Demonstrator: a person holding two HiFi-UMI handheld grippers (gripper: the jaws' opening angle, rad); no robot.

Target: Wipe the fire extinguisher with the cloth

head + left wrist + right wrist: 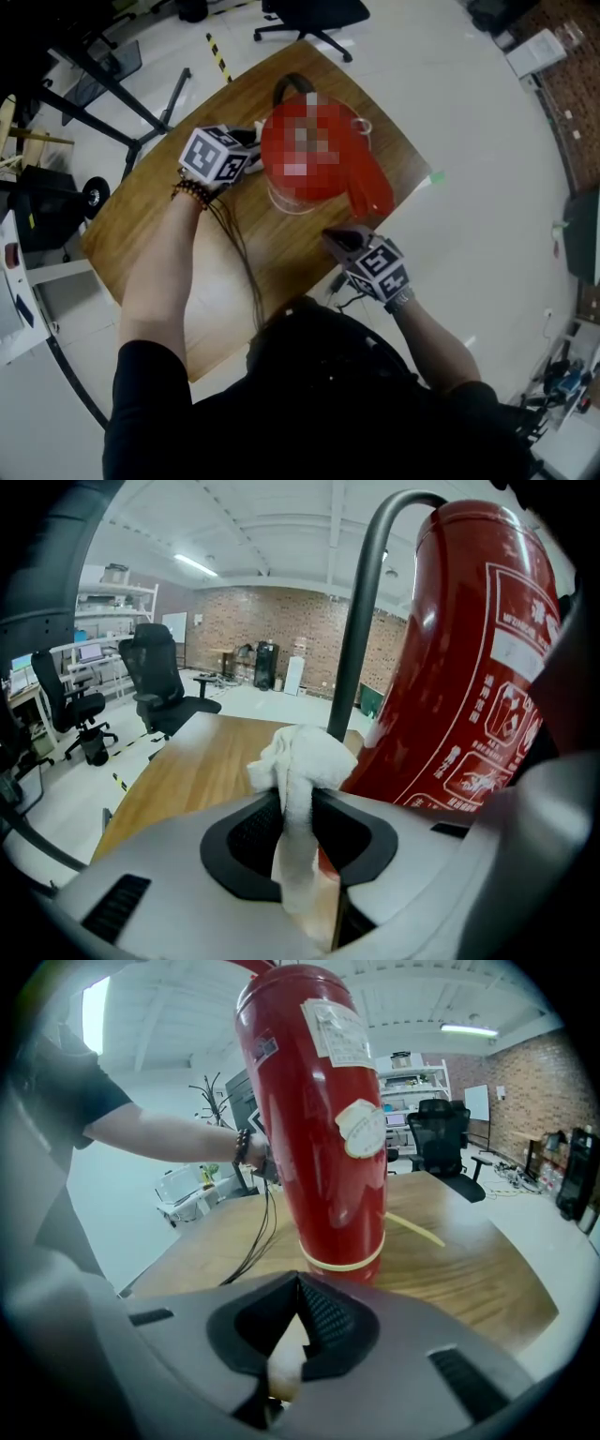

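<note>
1. the fire extinguisher [367,183] stands upright at mid tabletop [141,230]. the left tool [302,808] sits at its 9 o'clock, clamped on the cloth [300,757]. the wad is just beside the red shell; contact cannot be confirmed.
2. the right tool [298,1302] sits at its 5 o'clock, jaws together, empty, clear of the cylinder.
3. risk: the cylinder tips or slides. cause: sideways wiping pressure with no brace from the right tool.
4. risk: the cloth pulls out of the jaws. cause: only a narrow strip is gripped, and it drags over the labels.
5. risk: the left tool snags the black hose [361,621] at the cloth's 12 o'clock.
</note>
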